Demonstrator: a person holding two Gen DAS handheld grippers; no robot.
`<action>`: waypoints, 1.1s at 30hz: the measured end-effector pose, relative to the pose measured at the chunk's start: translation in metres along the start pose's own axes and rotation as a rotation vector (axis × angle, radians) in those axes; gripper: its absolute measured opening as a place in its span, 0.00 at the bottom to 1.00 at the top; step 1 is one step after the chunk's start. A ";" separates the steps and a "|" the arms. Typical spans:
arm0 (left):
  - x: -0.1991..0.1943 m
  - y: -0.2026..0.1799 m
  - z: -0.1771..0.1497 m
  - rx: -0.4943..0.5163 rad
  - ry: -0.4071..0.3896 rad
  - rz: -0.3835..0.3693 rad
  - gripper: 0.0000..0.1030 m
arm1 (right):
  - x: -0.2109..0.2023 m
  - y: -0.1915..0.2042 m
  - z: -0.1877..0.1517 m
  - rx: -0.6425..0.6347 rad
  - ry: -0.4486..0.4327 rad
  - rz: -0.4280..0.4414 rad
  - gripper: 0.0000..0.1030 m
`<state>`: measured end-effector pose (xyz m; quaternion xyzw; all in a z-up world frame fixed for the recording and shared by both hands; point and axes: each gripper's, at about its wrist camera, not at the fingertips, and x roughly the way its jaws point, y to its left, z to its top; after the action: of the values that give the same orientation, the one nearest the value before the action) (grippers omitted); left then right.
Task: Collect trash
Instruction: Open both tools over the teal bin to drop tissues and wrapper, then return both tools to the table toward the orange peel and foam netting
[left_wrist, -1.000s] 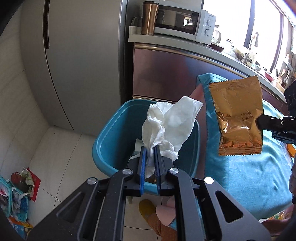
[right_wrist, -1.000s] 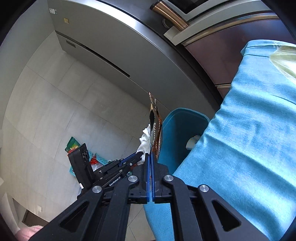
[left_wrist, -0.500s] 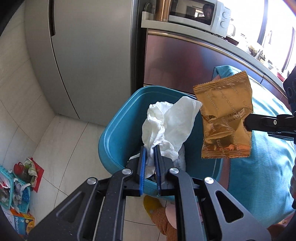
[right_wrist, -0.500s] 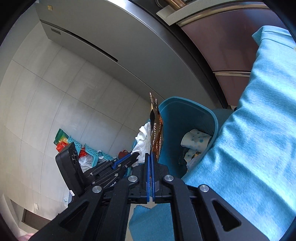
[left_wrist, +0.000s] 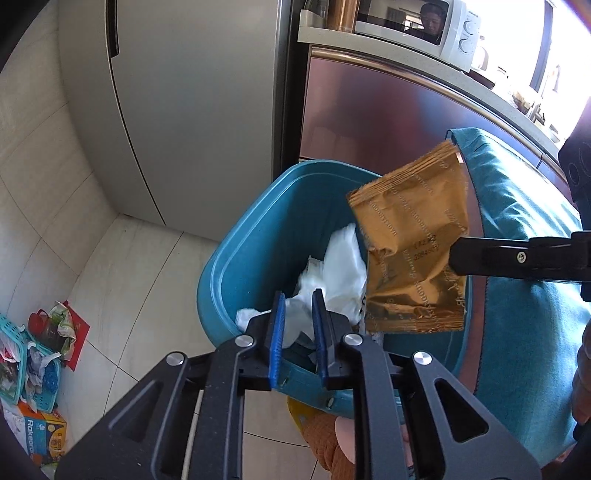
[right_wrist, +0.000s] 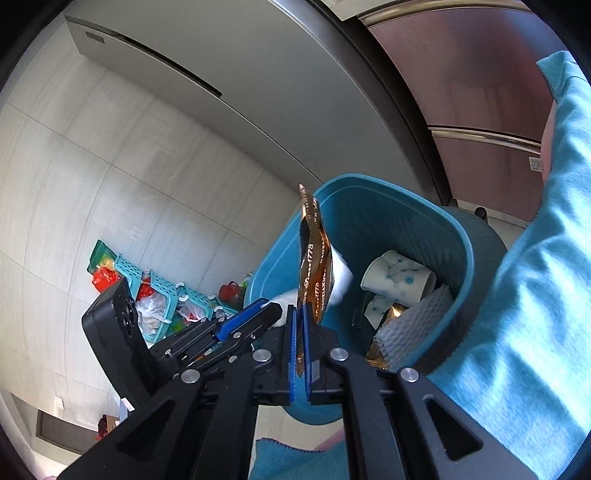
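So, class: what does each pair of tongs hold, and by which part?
Right tongs pinch the wrapper by one side edge. Left tongs have just been opening; the tissue lies loose between them.

The left tool (left_wrist: 299, 314) hangs over the blue bin (left_wrist: 236, 266). Its blue pads (left_wrist: 277, 332) have just been opening, and the white tissue (left_wrist: 332, 273) sits loose between them, down in the bin. The right tool (left_wrist: 456, 254) comes in from the right side and pinches a gold snack wrapper (left_wrist: 410, 243) above the bin. A silver fridge (left_wrist: 192, 103) stands behind.
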<state>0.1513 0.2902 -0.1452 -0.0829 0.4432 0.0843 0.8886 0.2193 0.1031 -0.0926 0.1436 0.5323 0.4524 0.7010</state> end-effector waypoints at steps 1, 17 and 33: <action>0.001 0.001 0.000 -0.003 -0.001 0.001 0.14 | 0.003 0.001 0.000 -0.005 0.001 -0.005 0.02; -0.017 0.004 -0.005 -0.028 -0.047 -0.021 0.14 | 0.015 0.007 -0.003 -0.069 0.003 -0.037 0.16; -0.067 -0.028 -0.005 0.043 -0.153 -0.152 0.32 | -0.057 0.007 -0.035 -0.140 -0.135 -0.043 0.31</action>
<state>0.1143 0.2568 -0.0927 -0.0905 0.3680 0.0130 0.9253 0.1838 0.0527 -0.0661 0.1130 0.4540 0.4626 0.7530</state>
